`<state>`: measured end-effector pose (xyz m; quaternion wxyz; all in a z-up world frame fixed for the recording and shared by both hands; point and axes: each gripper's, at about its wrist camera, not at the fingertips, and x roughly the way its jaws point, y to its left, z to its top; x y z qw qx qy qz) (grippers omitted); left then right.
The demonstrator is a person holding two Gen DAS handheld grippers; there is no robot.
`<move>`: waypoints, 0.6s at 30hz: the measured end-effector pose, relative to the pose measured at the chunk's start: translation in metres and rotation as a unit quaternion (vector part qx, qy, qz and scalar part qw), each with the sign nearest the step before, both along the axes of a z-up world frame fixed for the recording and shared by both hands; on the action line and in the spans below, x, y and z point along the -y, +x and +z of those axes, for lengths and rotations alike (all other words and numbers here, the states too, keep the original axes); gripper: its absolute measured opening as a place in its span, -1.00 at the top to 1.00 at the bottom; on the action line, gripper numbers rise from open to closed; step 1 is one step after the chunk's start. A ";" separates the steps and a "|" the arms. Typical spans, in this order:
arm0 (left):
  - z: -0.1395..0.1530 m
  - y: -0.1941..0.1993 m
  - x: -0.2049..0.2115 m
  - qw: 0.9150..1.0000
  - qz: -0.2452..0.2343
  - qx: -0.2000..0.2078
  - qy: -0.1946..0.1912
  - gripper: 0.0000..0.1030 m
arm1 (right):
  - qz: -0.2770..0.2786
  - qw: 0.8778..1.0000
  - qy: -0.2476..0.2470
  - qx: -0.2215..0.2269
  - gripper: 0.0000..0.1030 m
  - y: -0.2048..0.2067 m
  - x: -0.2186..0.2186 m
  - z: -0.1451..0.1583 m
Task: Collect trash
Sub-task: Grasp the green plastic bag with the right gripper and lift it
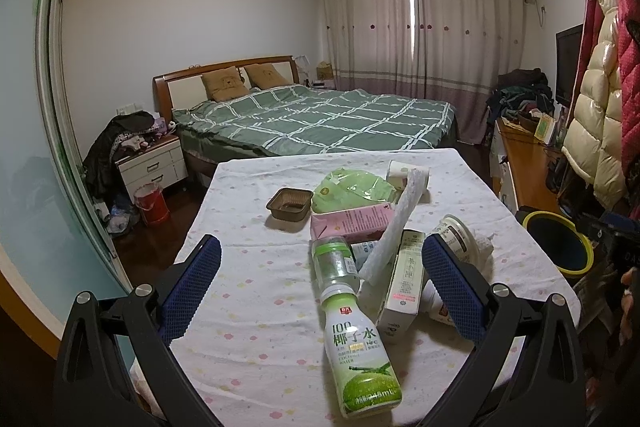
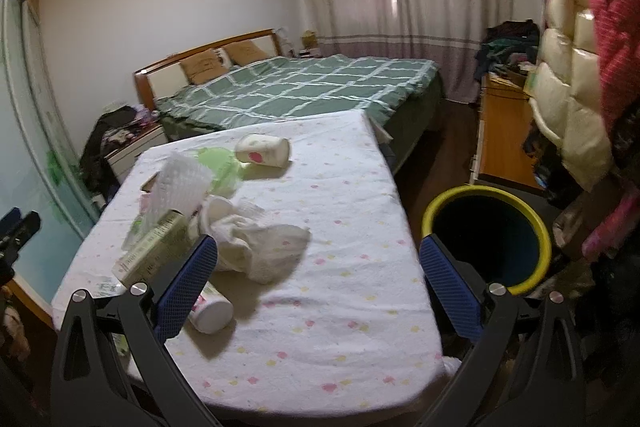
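Trash lies scattered on a table with a flowered white cloth (image 1: 248,307). My left gripper (image 1: 320,279) stands open above a green coconut water bottle (image 1: 360,347), with a clear bottle (image 1: 336,263), a white carton (image 1: 404,279), a pink carton (image 1: 352,221), a white foam sleeve (image 1: 396,223), a green pouch (image 1: 352,187) and a brown tray (image 1: 289,203) beyond. My right gripper (image 2: 318,281) is open over the table's right edge, with nothing between its fingers. Crumpled tissue (image 2: 264,247), a small white bottle (image 2: 210,309) and a paper cup (image 2: 262,151) lie left of and beyond it.
A yellow-rimmed dark bin (image 2: 488,235) stands on the floor right of the table (image 2: 320,327). A bed with a green checked cover (image 1: 320,119) is behind, a nightstand (image 1: 152,163) and red bucket (image 1: 152,205) at left, a wooden dresser (image 2: 504,131) and hanging coats (image 2: 576,67) at right.
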<state>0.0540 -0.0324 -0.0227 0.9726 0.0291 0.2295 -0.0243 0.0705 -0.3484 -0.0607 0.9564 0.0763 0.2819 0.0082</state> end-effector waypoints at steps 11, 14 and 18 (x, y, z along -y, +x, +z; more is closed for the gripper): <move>-0.009 0.034 -0.012 1.000 0.016 -0.007 -0.002 -0.93 | 0.144 0.990 0.011 -0.007 -0.68 0.128 -0.043 0.056; -0.014 0.048 -0.017 1.000 0.016 -0.017 -0.007 -0.93 | 0.197 0.980 0.004 -0.042 -0.36 0.181 -0.075 0.055; -0.019 0.063 -0.020 1.000 0.011 -0.023 -0.007 -0.93 | 0.259 0.958 -0.011 -0.120 -0.36 0.254 -0.123 0.036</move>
